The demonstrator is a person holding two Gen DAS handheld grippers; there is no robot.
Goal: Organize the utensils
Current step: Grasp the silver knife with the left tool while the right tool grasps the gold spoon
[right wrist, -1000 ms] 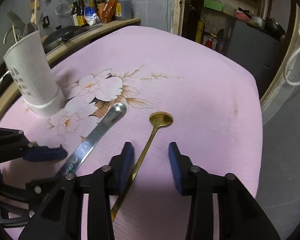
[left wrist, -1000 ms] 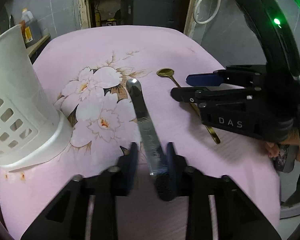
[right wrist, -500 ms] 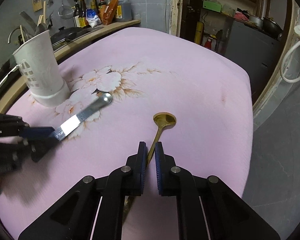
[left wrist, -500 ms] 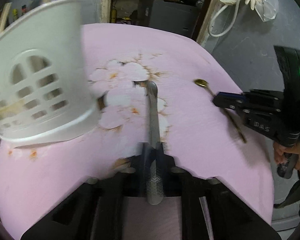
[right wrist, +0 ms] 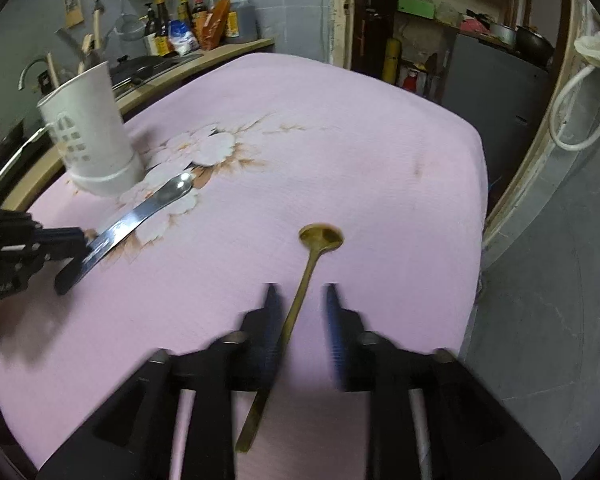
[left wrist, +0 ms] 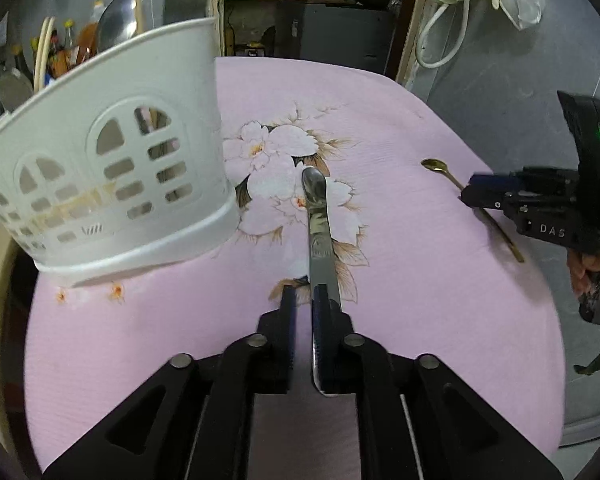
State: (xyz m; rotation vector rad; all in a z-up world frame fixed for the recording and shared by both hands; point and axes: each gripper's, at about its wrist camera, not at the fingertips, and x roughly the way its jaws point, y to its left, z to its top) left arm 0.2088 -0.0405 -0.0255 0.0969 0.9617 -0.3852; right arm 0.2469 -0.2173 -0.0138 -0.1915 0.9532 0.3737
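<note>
The left hand-held gripper [left wrist: 304,300] has its jaws opening, a narrow gap showing between them. The steel spoon [left wrist: 318,232] lies against the inner face of its right finger [left wrist: 328,336]; the left finger stands clear of it, so the handle is no longer pinched. The spoon runs straight ahead from the jaws, its bowl resting on the flower print of the pink surface [left wrist: 400,128]. Ahead and to the left of this gripper stands the white holder [left wrist: 112,176], upright on the surface, with slotted walls; the spoon's bowl is near its base but apart from it.

The right hand-held gripper [right wrist: 302,296] also has its jaws opening, spread with a clear gap. The gold spoon [right wrist: 300,292] lies on the surface between them, nearer the left finger [right wrist: 272,320]; blur hides whether it touches that pad, and the right finger is plainly clear of it. Its bowl points ahead of the jaws, and its handle end passes back under the gripper. The holder is far ahead-left of this gripper.
</note>
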